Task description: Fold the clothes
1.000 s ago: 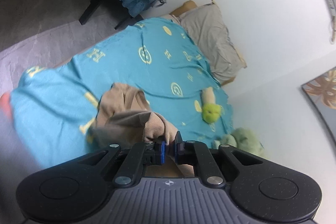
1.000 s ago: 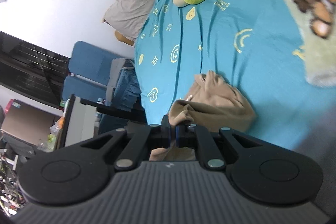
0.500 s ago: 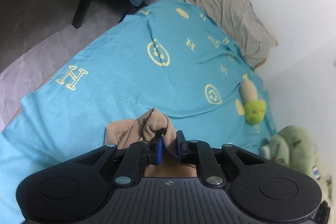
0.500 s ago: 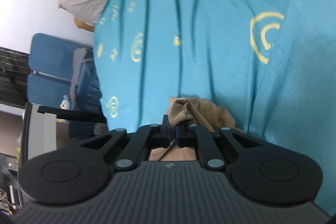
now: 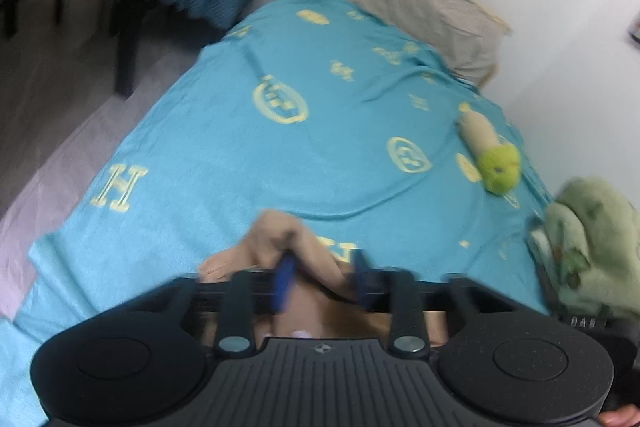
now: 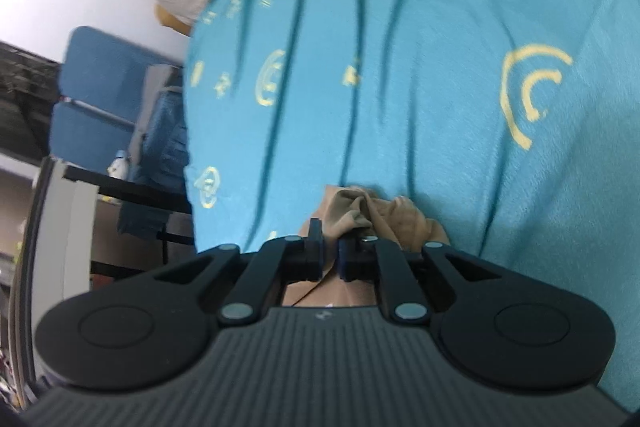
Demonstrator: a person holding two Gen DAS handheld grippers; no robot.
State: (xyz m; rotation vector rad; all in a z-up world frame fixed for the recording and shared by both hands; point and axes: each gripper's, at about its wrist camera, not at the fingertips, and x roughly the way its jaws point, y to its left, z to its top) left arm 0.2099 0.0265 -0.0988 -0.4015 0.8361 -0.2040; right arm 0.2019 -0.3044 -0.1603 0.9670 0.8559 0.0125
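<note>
Garment (image 5: pixel 276 239), tan and bunched, lies on the teal bedspread (image 5: pixel 240 155) right at both sets of jaws, close to the near edge of the bed. Left gripper (image 5: pixel 322 279): jaws opening, wide apart, cloth between them but pads look clear of it. Right gripper (image 6: pixel 330 255): jaws opening, narrow gap, a fold of the same garment (image 6: pixel 360 215) between them, loose or nearly so. Both hands equally close; cloth sits directly ahead and below each. Long axis unclear, too crumpled. Judged: release after a fold.
</note>
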